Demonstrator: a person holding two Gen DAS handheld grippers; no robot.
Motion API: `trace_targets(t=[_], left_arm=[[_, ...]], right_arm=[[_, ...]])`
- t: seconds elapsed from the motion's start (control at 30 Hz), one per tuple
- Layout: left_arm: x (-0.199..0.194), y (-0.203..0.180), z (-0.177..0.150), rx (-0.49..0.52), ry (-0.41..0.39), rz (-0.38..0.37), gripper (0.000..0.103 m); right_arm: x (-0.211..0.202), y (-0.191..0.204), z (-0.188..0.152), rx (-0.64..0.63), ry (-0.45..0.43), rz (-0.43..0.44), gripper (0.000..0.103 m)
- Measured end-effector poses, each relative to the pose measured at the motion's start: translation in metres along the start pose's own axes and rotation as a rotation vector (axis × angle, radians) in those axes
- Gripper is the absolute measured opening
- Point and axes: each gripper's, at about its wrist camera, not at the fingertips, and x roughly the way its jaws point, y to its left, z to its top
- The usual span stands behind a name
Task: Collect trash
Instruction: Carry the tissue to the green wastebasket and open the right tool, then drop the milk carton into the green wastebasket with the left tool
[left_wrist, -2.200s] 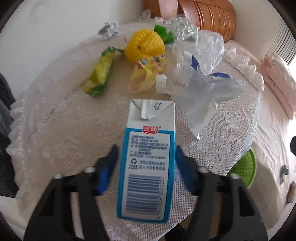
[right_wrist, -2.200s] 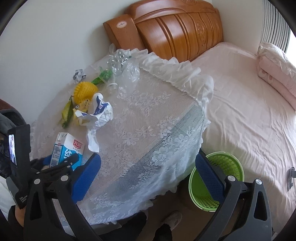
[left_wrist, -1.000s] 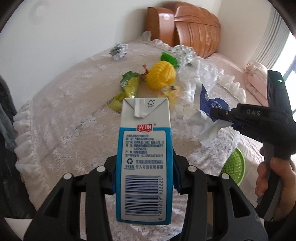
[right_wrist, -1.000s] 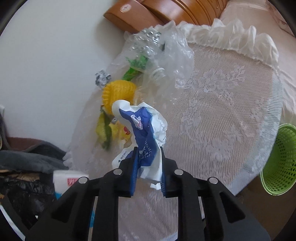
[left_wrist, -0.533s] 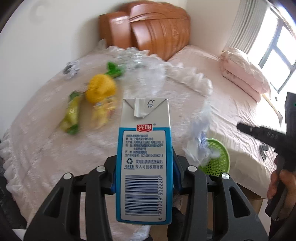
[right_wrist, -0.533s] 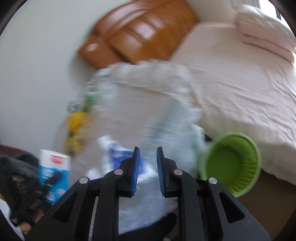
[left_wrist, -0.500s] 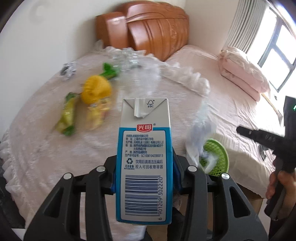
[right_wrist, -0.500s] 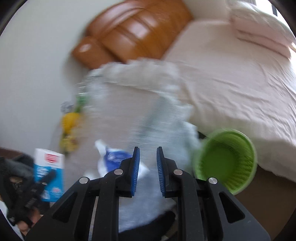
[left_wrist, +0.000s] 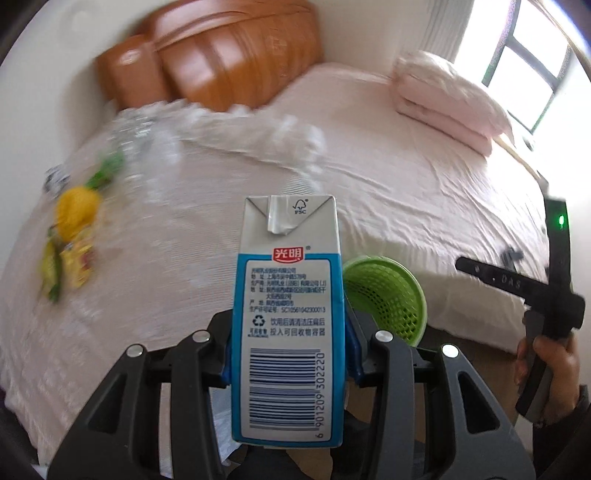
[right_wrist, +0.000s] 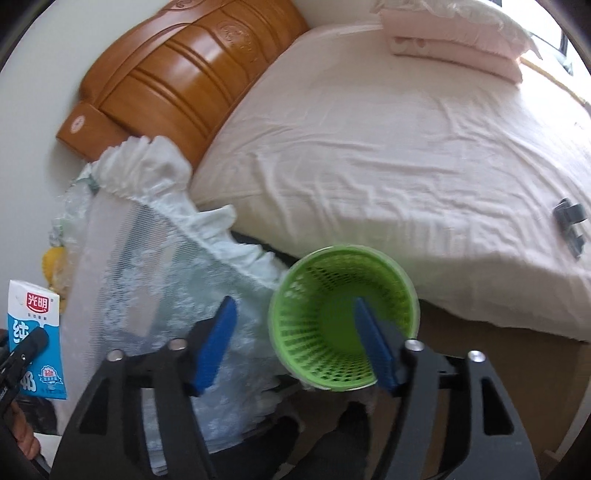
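Left gripper (left_wrist: 286, 354) clamped on milk carton (left_wrist: 288, 317), upright between pads. Green basket (left_wrist: 384, 295) just beyond, right of carton, on floor by bed (left_wrist: 388, 177). Right gripper (right_wrist: 295, 343) jaws just opened, nothing between, over basket (right_wrist: 343, 325). Advice: centre carton above rim before release; remaining trash (left_wrist: 74, 236) far left on table (left_wrist: 147, 295).

The milk carton (left_wrist: 288, 317) is smooth paper. The green basket (right_wrist: 343, 321) is holey plastic. The tablecloth (right_wrist: 155, 288) is lacy cloth. The headboard (right_wrist: 184, 74) is shiny wood.
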Motion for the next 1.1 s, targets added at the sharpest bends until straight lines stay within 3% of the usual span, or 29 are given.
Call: trace_targets(t=[0.17, 0.23, 0.3, 0.4, 0.5, 0.67, 0.9, 1.1], left_arm=[[0.044, -0.055, 0.008, 0.102, 0.061, -0.094, 0.043], [0.065, -0.073, 0.010, 0.121, 0.094, -0.125, 0.050], [0.087, -0.089, 0.010, 0.131, 0.117, -0.130, 0.071], [0.107, -0.107, 0.012, 0.135, 0.141, -0.139, 0.083], [0.115, -0.115, 0.014, 0.114, 0.149, -0.146, 0.092], [0.104, -0.118, 0.019, 0.101, 0.115, -0.126, 0.095], [0.048, -0.056, 0.029, -0.019, -0.004, -0.012, 0.095], [-0.014, 0.034, 0.017, -0.178, -0.142, 0.192, 0.095]], right_arm=[[-0.025, -0.019, 0.002, -0.031, -0.065, -0.096, 0.096], [-0.034, -0.026, 0.002, -0.049, -0.084, -0.130, 0.097], [-0.041, -0.032, 0.003, -0.060, -0.095, -0.152, 0.098], [-0.048, -0.043, 0.004, -0.062, -0.099, -0.173, 0.100], [-0.048, -0.051, 0.007, -0.059, -0.090, -0.172, 0.100], [-0.042, -0.054, 0.015, -0.072, -0.078, -0.161, 0.100], [-0.043, -0.010, 0.033, -0.163, -0.114, -0.100, 0.100], [-0.045, 0.067, 0.042, -0.292, -0.139, 0.006, 0.101]])
